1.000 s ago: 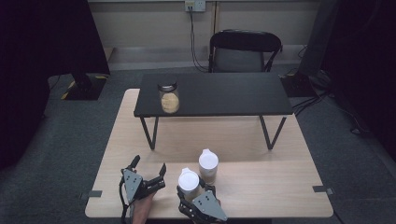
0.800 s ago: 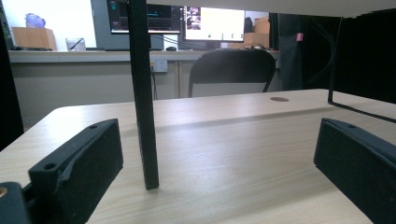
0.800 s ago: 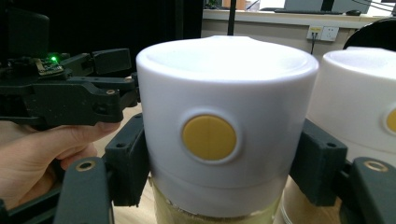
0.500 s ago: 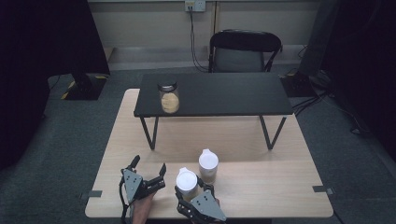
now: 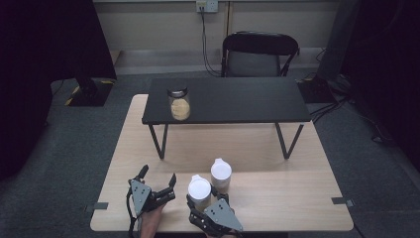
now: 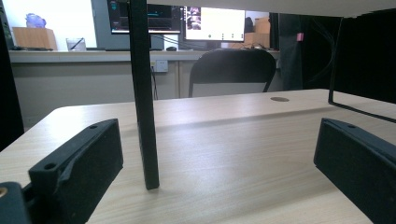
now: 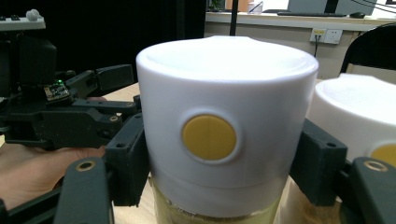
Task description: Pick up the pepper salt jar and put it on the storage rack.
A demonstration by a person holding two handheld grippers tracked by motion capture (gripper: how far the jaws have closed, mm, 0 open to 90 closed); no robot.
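Observation:
Near the front edge of the wooden table (image 5: 277, 198) stands a jar with a white lid (image 5: 199, 189) (image 7: 224, 126) and pale yellow contents. My right gripper (image 5: 203, 199) (image 7: 219, 172) is shut on it, one jaw against each side below the lid. A second white-lidded jar (image 5: 221, 173) (image 7: 355, 112) stands just behind and to its right, close to it. To the left, my left gripper (image 5: 158, 174) (image 6: 217, 154) rests low over the table, open, with nothing between its jaws. In the right gripper view the left gripper (image 7: 70, 107) and the hand (image 7: 37, 168) holding it lie beside the jar.
A low black bench (image 5: 228, 101) stands across the table's far half; one thin black leg (image 6: 144, 116) rises straight ahead of the left gripper. A glass jar with a black lid (image 5: 179, 103) sits on the bench's left end. A black chair (image 5: 257, 52) stands behind.

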